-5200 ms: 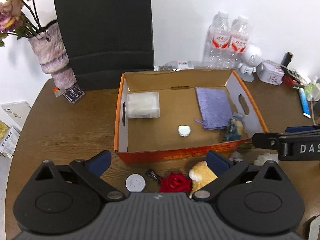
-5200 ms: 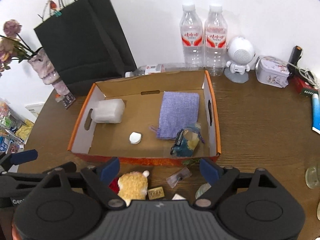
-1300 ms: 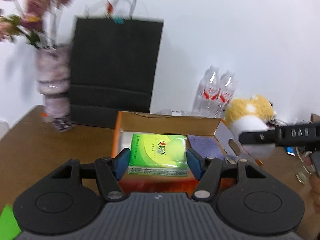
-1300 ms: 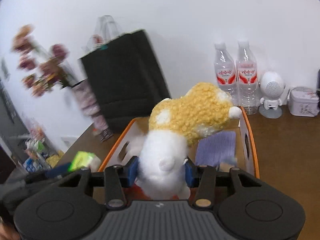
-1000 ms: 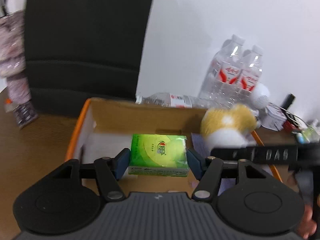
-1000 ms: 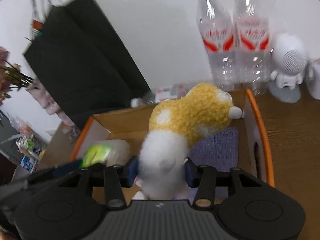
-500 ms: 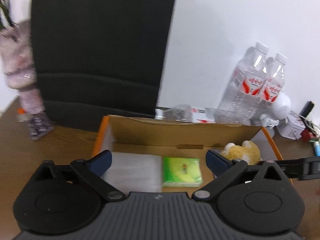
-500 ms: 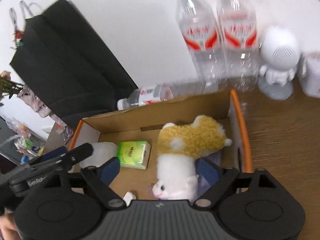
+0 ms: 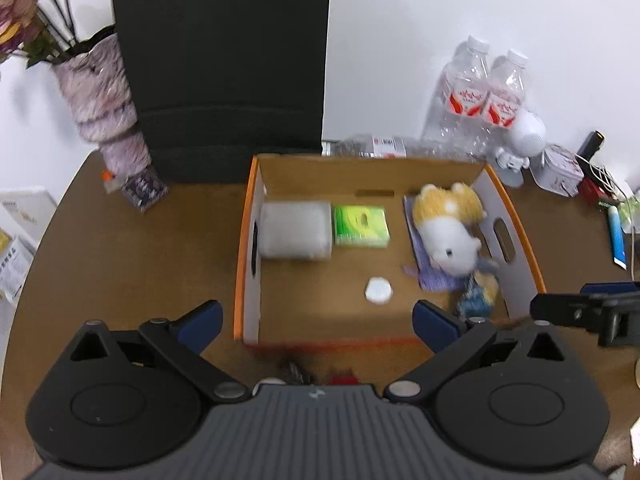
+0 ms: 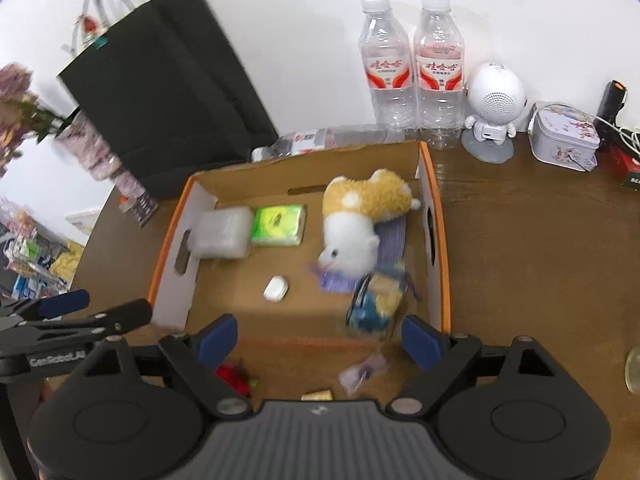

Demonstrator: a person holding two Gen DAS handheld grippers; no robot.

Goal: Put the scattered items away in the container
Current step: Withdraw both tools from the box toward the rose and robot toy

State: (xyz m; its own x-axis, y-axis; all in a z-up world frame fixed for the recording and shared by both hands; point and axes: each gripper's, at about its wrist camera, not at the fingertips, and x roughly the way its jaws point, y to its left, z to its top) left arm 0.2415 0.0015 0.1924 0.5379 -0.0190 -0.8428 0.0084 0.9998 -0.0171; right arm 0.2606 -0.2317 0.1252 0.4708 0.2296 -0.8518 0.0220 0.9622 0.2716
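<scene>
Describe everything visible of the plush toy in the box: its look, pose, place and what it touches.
The plush toy is a small stuffed animal of curly yellow-orange fleece with a white head and belly and a pale spot on its back. It lies on its side in the right part of the cardboard box, head toward the camera, resting on the purple pouch close to the right wall. No gripper touches it.

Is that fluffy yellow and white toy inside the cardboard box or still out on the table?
Inside. The plush toy lies on its side within the box, partly on the purple cloth.
</scene>
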